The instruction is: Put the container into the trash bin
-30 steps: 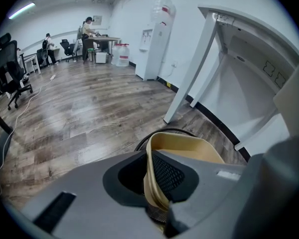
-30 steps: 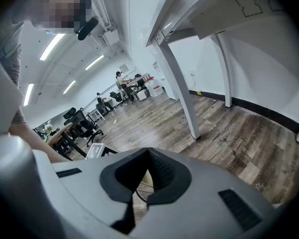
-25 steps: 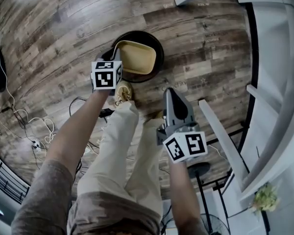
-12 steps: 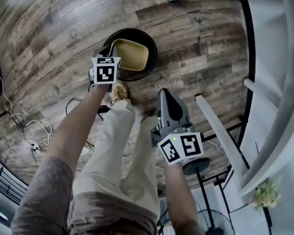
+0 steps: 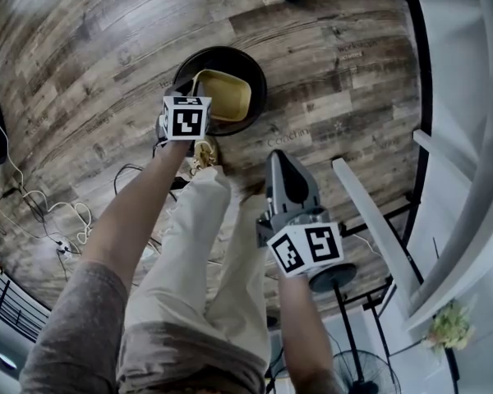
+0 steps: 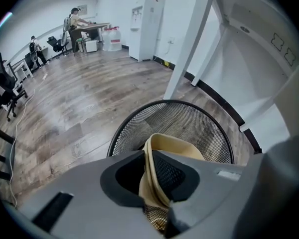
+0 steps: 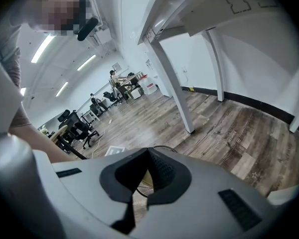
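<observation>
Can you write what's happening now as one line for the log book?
left gripper: jaws opening, container rim between them | container: over trash bin mouth | right gripper: shut, empty, off to the side

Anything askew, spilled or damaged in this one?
Nothing is spilled or damaged. The tan container hangs steeply tilted over the mesh trash bin, with its rim between the jaws of the left tool, which are opening. This fits a drop into the bin.

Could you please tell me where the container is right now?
In the head view the container is at upper centre, over the mouth of the black mesh trash bin. Its wall is between the jaws of the left gripper, which are opening.
</observation>
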Demonstrator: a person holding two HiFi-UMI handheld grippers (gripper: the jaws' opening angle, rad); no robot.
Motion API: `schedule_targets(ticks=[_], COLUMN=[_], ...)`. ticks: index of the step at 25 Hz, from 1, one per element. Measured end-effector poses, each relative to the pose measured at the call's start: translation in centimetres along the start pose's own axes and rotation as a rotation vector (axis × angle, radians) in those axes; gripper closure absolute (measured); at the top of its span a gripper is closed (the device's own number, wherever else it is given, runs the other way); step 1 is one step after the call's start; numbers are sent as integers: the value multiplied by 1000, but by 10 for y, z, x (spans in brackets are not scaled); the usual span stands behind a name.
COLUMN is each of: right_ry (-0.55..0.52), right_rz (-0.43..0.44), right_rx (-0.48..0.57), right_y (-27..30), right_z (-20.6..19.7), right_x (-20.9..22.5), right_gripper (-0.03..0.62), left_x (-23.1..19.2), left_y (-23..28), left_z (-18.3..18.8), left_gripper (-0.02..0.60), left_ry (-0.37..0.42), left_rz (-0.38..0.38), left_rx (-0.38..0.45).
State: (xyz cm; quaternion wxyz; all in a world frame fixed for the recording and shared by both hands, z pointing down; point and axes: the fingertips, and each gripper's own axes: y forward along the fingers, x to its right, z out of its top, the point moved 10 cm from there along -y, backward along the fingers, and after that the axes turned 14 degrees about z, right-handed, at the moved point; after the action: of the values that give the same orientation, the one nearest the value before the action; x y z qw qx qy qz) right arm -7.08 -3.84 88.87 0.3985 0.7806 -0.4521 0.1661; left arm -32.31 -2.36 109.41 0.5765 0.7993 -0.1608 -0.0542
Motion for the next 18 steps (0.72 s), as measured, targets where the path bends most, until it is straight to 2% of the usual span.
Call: schedule_targets(ticks=[9, 13, 18], right_ry=[18, 19, 10], right_rz=[-4, -3, -2], right_rx=[-4, -8, -6], right_y=[3, 5, 5], right_z=[-6, -6, -1], right_x=[6, 6, 8], right_gripper=[594, 594, 594], left_x=[6, 8, 8], left_y=[3, 2, -6], left_z=[-4, -3, 5], left_gripper=[529, 445, 410], left_ry=[11, 4, 1], left_rz=[-6, -35, -47], left_rx=[-1, 5, 6])
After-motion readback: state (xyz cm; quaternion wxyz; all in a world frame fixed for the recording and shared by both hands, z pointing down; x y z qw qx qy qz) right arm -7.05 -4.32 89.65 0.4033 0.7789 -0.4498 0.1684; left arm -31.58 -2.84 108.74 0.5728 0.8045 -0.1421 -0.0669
